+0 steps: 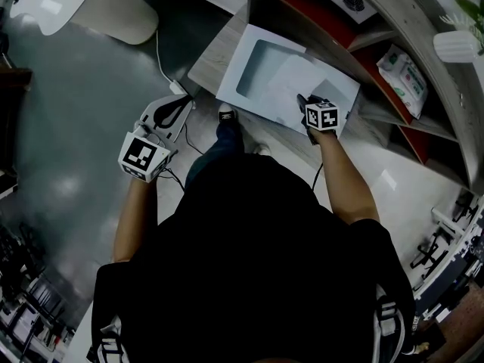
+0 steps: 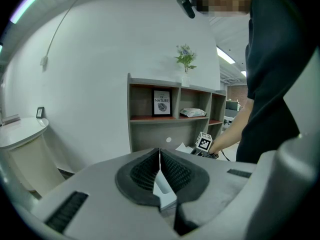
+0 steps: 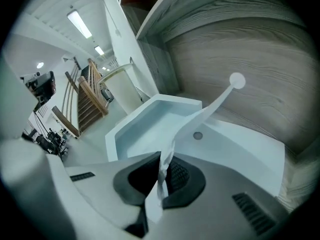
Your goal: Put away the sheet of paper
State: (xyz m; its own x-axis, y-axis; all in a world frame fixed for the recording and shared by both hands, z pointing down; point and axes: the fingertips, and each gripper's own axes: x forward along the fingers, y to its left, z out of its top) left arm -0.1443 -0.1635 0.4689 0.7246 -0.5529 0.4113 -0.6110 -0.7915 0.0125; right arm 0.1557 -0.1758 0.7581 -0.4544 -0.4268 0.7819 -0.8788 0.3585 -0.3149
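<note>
Pinching the sheet of paper (image 3: 200,118) by its near edge, the right gripper (image 3: 162,165) has its jaws pressed together on it. The sheet stands up and away from the pads toward the wooden panel (image 3: 240,44) rather than lying flat. It hangs over the right part of the white tray (image 3: 112,134), with the sunken well just to its left.

To do this step well, I judge that the sheet's far edge should meet the tray first, at a shallow angle. That way the paper lies down along the tray instead of buckling. The grip should loosen only once most of the sheet rests flat, since a thin sheet let go in the air would likely slide or curl over the rim. The pads should also stay clear of the tray wall.

The head view gives the layout that neither gripper view does. It shows the tray (image 1: 345,93) on a wooden top just beside the shelf unit (image 1: 393,13), and the right gripper (image 1: 305,103) over the tray's near right part. The left gripper (image 1: 178,110) is well apart at the left, over the floor.

Only the left gripper view shows the left gripper (image 2: 160,156) with its jaws together. A pale sliver sits low between them, and I cannot tell whether it is a scrap or part of the gripper. Only the right gripper view shows the pinch on the paper itself
</note>
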